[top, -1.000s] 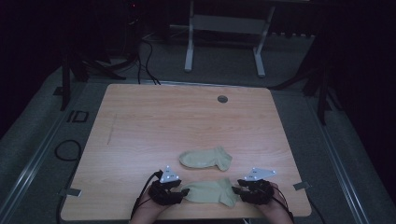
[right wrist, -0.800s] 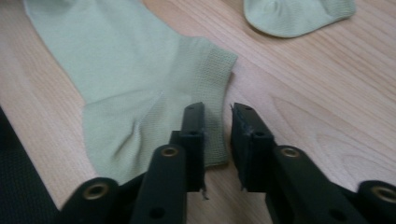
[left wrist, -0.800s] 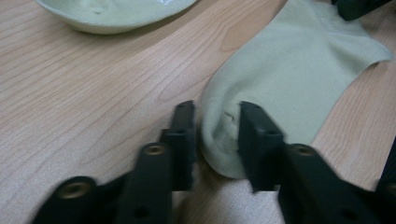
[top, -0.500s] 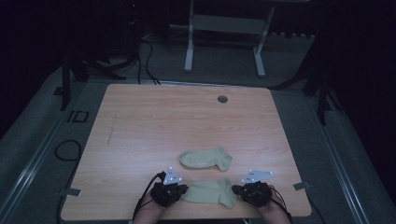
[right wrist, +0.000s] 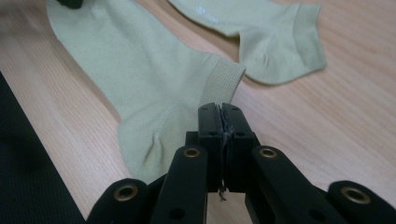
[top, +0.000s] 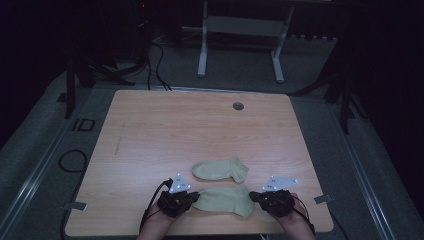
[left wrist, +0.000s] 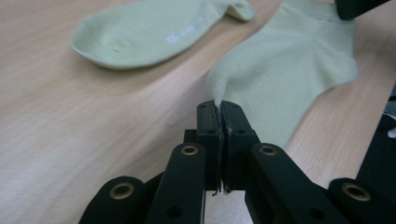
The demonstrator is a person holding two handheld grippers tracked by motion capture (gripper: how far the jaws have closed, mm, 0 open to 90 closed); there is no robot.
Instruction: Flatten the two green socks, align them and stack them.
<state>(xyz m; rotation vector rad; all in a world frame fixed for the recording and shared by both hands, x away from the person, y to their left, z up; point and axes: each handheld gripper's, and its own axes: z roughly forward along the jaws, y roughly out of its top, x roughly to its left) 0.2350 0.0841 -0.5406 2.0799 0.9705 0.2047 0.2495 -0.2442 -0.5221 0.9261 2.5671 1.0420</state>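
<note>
I can't read the small white print on the far sock; it's too blurred. The near sock's toe runs off the right gripper view's top edge, and my forearms are cut off below.

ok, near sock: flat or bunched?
Mostly flat. The near sock lies spread on the table, its toe tip pinched by the left gripper and its cuff by the right gripper.

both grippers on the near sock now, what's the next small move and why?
Probably lift both together, gently. The left gripper is shut on the near sock at its toe, the right gripper at its cuff, and it lies flat on the table beside the far sock.
</note>
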